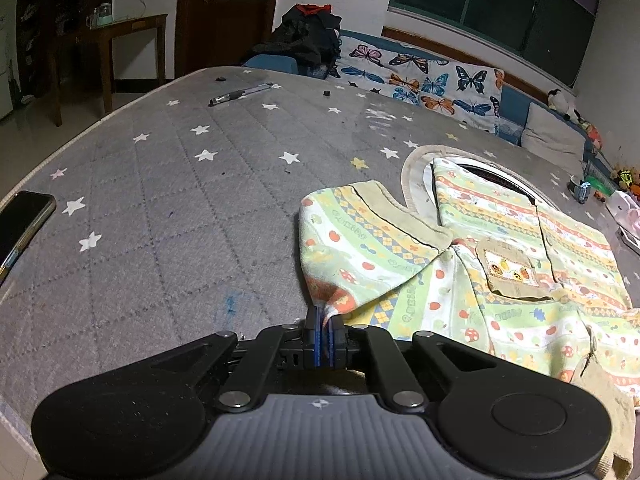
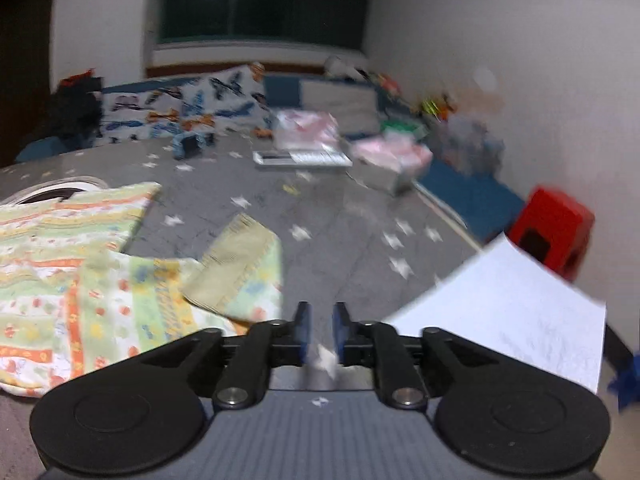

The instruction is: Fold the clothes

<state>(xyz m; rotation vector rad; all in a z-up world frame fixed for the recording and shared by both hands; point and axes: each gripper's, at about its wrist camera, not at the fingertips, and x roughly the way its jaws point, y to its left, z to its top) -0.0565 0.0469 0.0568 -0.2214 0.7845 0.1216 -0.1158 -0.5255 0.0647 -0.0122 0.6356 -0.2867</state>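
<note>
Grey star-quilted mattress (image 1: 168, 200) serving as folding surface. Patterned garment (image 1: 500, 264) lies spread on it, one sleeve doubled inward. Left tool (image 1: 325, 332) pinches the sleeve's corner, presumably to steer that fold; right tool (image 2: 319, 326), fingers parted and holding nothing, hovers just beside the other sleeve (image 2: 240, 268).

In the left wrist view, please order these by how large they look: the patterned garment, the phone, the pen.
1. Patterned garment, by far the largest.
2. Phone, cut off by the frame edge and nearer the camera.
3. Pen, farther away, so its small look is partly distance.
</note>
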